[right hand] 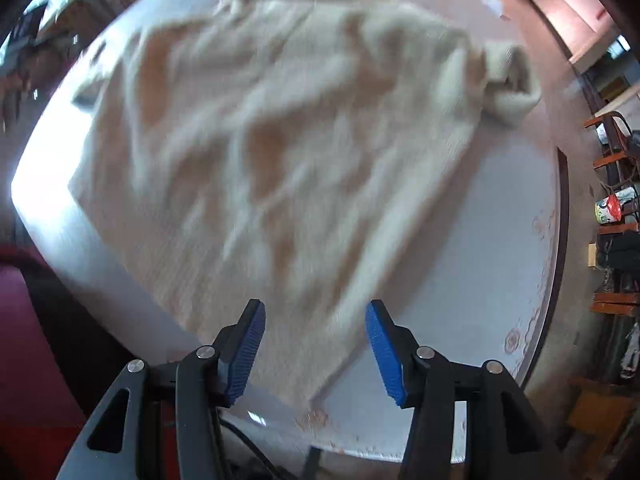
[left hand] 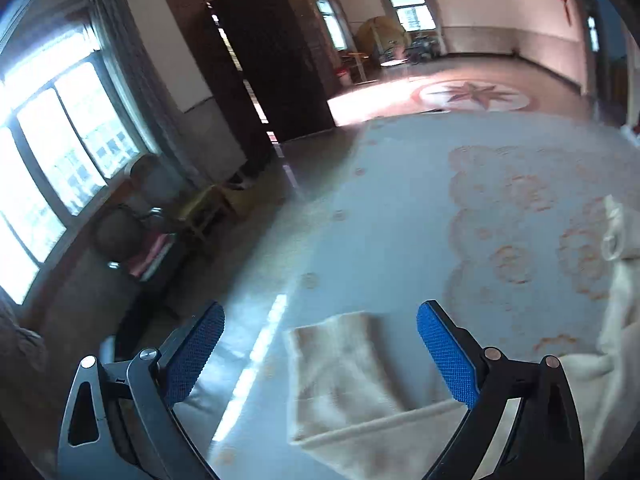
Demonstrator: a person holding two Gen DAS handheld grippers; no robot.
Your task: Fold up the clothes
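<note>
One sweater (left hand: 352,376) is all I have to fold, and it is barely started. From my left wrist I see the left gripper (left hand: 320,344) spread wide and empty, hanging over the table (left hand: 400,208); a cream flap of the sweater lies below and between the blue pads, untouched as far as I can tell. From my right wrist the right gripper (right hand: 316,340) is partly open, nothing pinched, above the near hem. The sweater (right hand: 260,152) sprawls rumpled across the table (right hand: 480,240), one sleeve cuff (right hand: 508,84) curled at the far right. I judge no clean fold is made; sleeves and body are left.
</note>
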